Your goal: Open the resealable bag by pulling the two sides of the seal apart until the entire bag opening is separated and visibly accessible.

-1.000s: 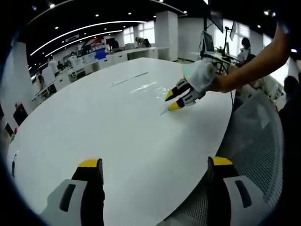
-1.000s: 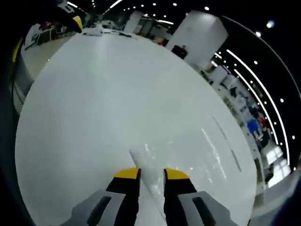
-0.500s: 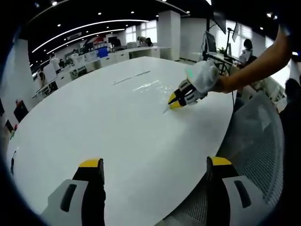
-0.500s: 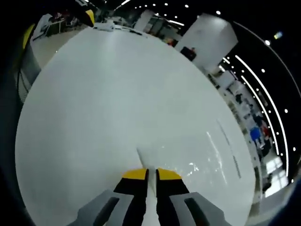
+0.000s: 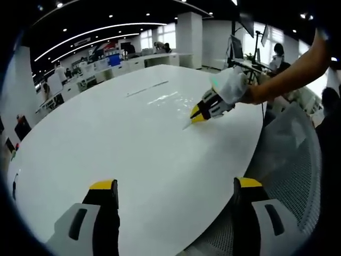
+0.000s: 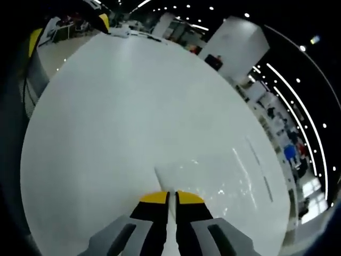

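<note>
Seen in the left gripper view: left gripper low at the near edge of a broad, round-edged white surface, yellow-tipped black jaws standing wide apart with nothing between them. Glossy top, streaked with reflections of the ceiling lights. Far across it, toward the right edge, the right gripper held by a bare forearm reaching in from the right, its pale housing and yellow tips pressed down at the corner of a clear resealable bag. Bag lying flat on the surface, thin and transparent, hard to tell from the white beneath except by its sheen and a faint long line. A grey mesh chair back just beyond the surface's right rim; desks, monitors and seated people in an open office behind.

Seen in the right gripper view: right gripper from close up, grey fingers ending in yellow pads, jaws drawn together and clamped on the edge of the resealable bag. Film running up between the tips as a narrow pale strip, its corner poking out just past them, the rest spreading away to the right as a wrinkled, shiny sheet with small glints. White surface smooth and matte-to-glossy beyond it. A white column and curved ceiling light strips farther off.
</note>
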Demonstrator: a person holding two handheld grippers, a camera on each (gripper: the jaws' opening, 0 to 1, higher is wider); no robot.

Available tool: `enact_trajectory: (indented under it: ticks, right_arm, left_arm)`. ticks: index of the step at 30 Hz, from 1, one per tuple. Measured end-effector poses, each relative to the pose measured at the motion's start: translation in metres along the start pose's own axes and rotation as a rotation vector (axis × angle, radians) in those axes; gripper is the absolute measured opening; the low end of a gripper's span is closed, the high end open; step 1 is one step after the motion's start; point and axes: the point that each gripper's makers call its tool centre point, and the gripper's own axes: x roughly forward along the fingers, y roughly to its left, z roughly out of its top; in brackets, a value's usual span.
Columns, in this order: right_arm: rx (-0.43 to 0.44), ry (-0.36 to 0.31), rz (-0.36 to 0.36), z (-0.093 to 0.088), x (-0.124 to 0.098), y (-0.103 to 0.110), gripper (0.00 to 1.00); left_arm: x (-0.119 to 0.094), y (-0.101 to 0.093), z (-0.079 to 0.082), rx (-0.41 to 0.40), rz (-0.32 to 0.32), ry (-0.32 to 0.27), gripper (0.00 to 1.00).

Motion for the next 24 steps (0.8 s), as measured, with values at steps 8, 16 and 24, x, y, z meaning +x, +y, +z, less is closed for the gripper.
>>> enact_trajectory:
  ticks: [8,16,24]
  right_arm:
    - [0.005,-0.01,-0.002,0.001,-0.005,-0.001,0.0]
    - [0.013,-0.037,0.009,0.005,-0.013,0.002,0.0]
    - [0.016,-0.062,0.025,0.012,-0.024,0.007,0.0]
  left_arm:
    - [0.001,-0.001,0.001,0.004,-0.002,-0.002,0.87]
    - [0.003,-0.004,0.004,0.014,-0.012,-0.002,0.86]
    - [0.005,-0.006,0.01,0.026,-0.017,-0.01,0.82]
